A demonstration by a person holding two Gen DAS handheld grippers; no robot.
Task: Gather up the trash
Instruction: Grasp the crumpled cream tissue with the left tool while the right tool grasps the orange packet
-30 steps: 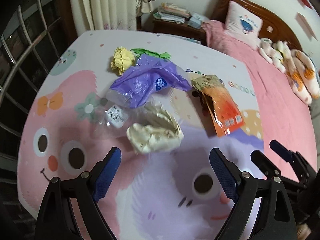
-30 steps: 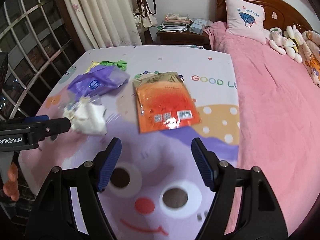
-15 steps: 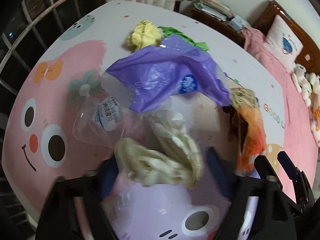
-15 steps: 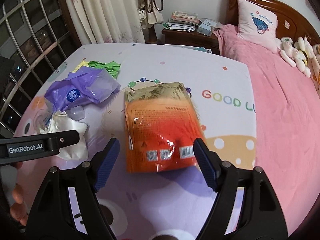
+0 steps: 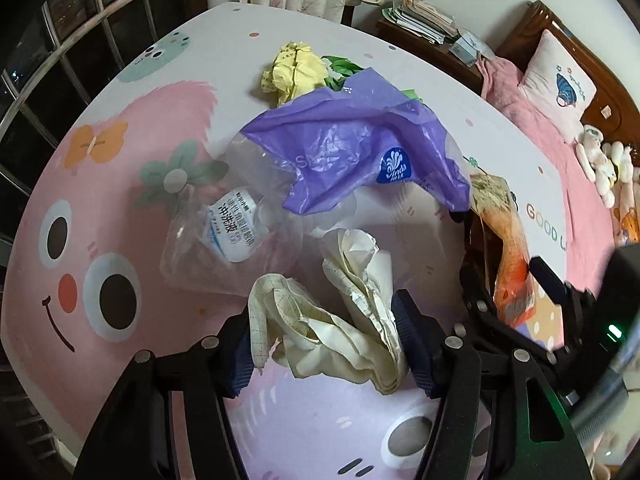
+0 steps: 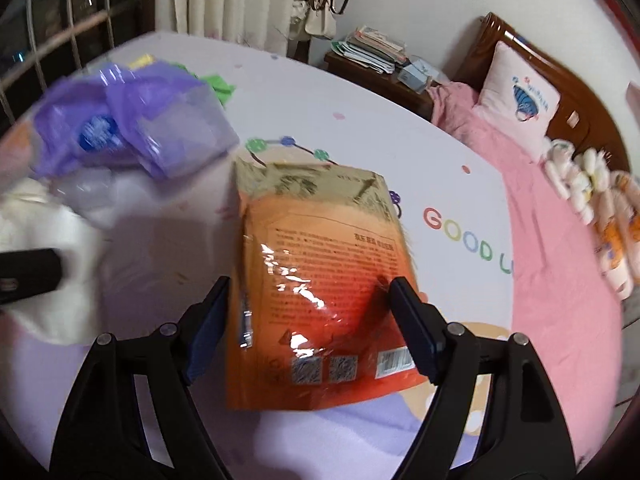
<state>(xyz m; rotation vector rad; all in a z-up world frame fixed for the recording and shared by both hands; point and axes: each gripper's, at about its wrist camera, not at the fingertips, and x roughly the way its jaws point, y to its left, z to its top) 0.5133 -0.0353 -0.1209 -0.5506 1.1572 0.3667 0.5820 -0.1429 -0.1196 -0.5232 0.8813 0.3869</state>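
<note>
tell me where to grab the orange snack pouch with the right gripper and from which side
Take the orange snack pouch across its width near the barcode end, coming down from above. It lies flat on the cartoon sheet, and its long side edges already sit between the right gripper fingers, whose jaws have just been opening and stand clear of it. Squeezing the sides should probably buckle the foil into a pinchable ridge.

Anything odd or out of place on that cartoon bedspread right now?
Yes: litter strewn on the bedspread: crumpled cream paper between the left gripper pads, a purple plastic bag, a clear wrapper, a yellow paper ball, and an orange snack pouch lying askew.
</note>
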